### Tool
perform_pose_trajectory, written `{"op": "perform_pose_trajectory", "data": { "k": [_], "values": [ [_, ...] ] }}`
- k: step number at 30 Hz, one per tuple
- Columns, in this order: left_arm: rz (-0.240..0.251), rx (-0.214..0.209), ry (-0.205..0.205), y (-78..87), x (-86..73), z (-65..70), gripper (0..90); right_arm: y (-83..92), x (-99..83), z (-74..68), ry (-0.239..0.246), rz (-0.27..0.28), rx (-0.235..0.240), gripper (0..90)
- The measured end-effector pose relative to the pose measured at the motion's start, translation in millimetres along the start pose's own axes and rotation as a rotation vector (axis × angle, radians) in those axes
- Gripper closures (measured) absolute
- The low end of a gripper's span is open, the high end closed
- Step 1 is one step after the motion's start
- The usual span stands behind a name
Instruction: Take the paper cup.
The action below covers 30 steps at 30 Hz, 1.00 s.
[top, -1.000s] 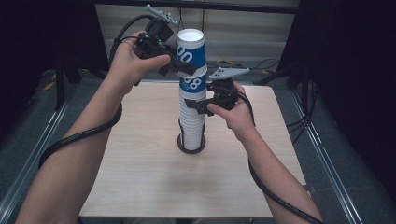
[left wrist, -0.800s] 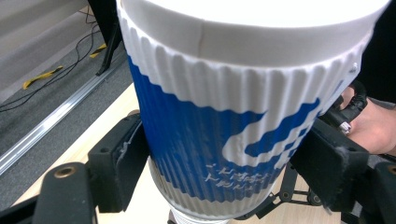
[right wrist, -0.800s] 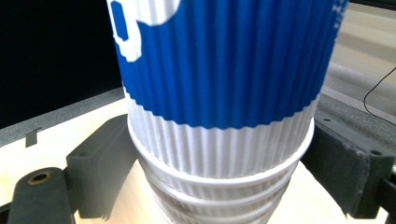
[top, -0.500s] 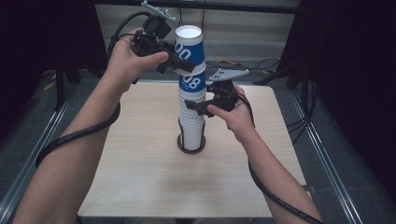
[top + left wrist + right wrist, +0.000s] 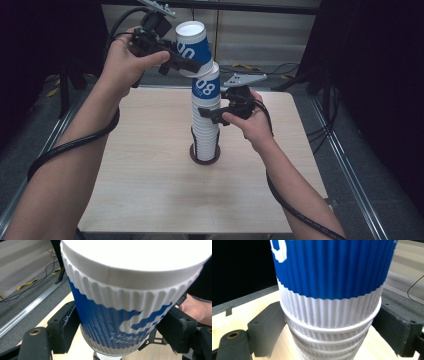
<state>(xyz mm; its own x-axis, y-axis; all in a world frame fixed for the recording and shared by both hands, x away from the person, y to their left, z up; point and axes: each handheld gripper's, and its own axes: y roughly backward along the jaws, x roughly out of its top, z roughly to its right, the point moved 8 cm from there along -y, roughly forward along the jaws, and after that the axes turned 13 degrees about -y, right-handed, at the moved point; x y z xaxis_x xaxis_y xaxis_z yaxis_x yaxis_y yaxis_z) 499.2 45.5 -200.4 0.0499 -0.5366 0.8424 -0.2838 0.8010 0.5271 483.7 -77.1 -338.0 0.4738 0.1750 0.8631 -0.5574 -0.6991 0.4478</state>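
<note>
High view: left tongs (image 5: 187, 62) pinch the tilted top cup (image 5: 192, 47); right tongs (image 5: 212, 116) clamp the stack (image 5: 206, 127), base hidden.

the high view looked forward and down from above the person's side, taking in the whole table (image 5: 150, 200). the left gripper view sat very close to the top cup (image 5: 120, 315), facing slightly down past it. the right gripper view sat equally close against the cup stack (image 5: 329, 315). all three shared that stack (image 5: 205, 130).
</note>
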Motion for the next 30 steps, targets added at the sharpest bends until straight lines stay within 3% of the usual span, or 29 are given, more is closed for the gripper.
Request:
{"op": "perform_pose_trajectory", "data": {
  "k": [11,19,30],
  "values": [
    [0.007,0.021,0.019,18.4,-19.7,-3.9,22.6,1.2,-0.7,0.2,-0.001,-0.007,-0.003,12.3],
    [-0.006,0.042,0.041,28.6,-46.3,-10.8,22.6,2.3,-1.4,0.0,0.003,-0.007,-0.002,12.3],
    [-0.020,0.048,0.082,26.6,-88.8,-15.0,22.6,4.0,-2.5,-0.2,0.006,-0.004,-0.004,12.3]
  ]
}}
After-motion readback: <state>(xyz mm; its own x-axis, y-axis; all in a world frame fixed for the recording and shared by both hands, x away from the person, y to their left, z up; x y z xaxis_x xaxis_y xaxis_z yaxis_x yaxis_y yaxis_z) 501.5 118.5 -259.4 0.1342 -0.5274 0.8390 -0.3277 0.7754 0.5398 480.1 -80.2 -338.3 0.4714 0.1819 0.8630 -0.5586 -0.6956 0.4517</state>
